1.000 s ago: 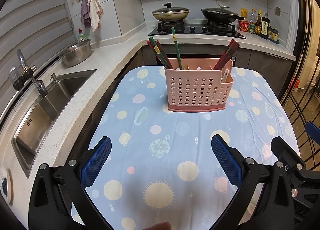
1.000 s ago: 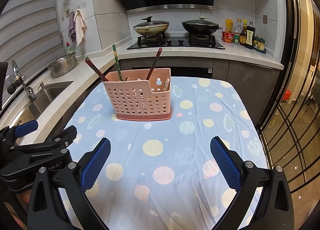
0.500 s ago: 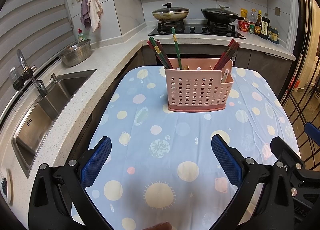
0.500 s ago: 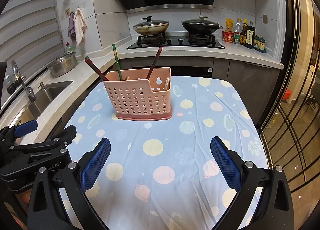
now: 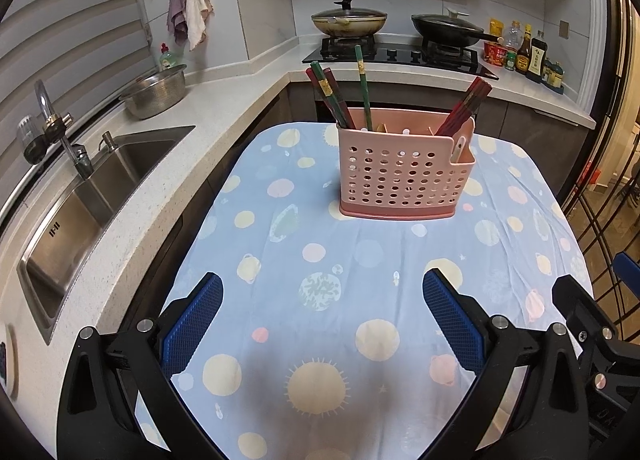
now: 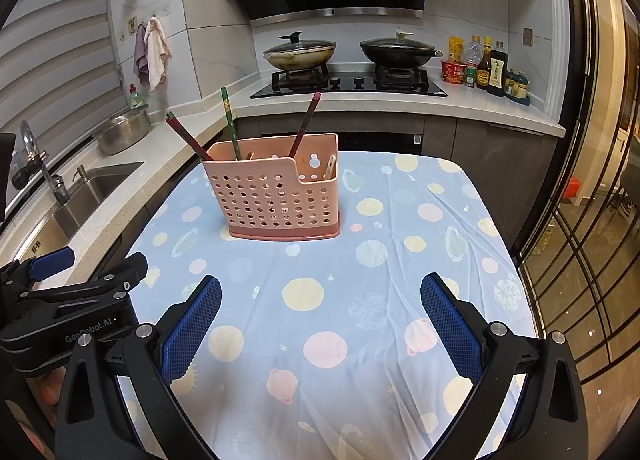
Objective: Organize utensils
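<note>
A pink perforated utensil basket (image 5: 404, 176) stands upright on the blue spotted tablecloth (image 5: 320, 260); it also shows in the right wrist view (image 6: 276, 196). Several chopsticks stand in it: dark red and green ones at its left (image 5: 332, 96), one green (image 5: 362, 88), dark red ones at its right (image 5: 464, 106). A pale utensil sits in its small side pocket (image 6: 330, 168). My left gripper (image 5: 322, 312) is open and empty, well short of the basket. My right gripper (image 6: 320, 312) is open and empty, beside the left one.
A steel sink (image 5: 80, 200) with a tap and a metal bowl (image 5: 156, 94) lie on the counter to the left. A stove with two lidded pans (image 6: 300, 52) and sauce bottles (image 6: 488, 68) are behind. A glass door (image 6: 592, 200) is on the right.
</note>
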The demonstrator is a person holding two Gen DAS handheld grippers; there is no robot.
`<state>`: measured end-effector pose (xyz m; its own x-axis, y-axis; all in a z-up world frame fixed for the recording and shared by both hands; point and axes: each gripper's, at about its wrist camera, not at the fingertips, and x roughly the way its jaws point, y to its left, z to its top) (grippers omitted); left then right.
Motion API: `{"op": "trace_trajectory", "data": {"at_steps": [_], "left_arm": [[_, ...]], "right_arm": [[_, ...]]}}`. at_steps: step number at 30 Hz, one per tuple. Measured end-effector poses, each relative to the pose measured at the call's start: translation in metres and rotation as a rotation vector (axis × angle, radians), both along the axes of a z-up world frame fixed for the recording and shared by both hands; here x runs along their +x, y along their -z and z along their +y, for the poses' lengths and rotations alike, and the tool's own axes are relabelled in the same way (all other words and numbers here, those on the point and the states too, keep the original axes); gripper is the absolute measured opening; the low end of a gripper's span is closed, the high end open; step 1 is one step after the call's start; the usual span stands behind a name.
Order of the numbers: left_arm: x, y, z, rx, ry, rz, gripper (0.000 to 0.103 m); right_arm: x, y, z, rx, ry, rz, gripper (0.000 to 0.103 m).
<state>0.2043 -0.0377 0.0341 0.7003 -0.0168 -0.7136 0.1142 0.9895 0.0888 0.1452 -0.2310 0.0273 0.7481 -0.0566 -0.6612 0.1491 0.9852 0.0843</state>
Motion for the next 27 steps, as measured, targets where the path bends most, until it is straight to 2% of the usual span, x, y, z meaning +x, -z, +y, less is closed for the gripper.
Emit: {"op": "trace_trajectory", "data": {"at_steps": [27], "left_arm": [[-0.0003,0.0047,0.0027,0.009,-0.026,-0.002,0.096]], "right_arm": [[0.0012,0.0035,-0.0013,-0.004,0.005,0.005,0.096]]}}
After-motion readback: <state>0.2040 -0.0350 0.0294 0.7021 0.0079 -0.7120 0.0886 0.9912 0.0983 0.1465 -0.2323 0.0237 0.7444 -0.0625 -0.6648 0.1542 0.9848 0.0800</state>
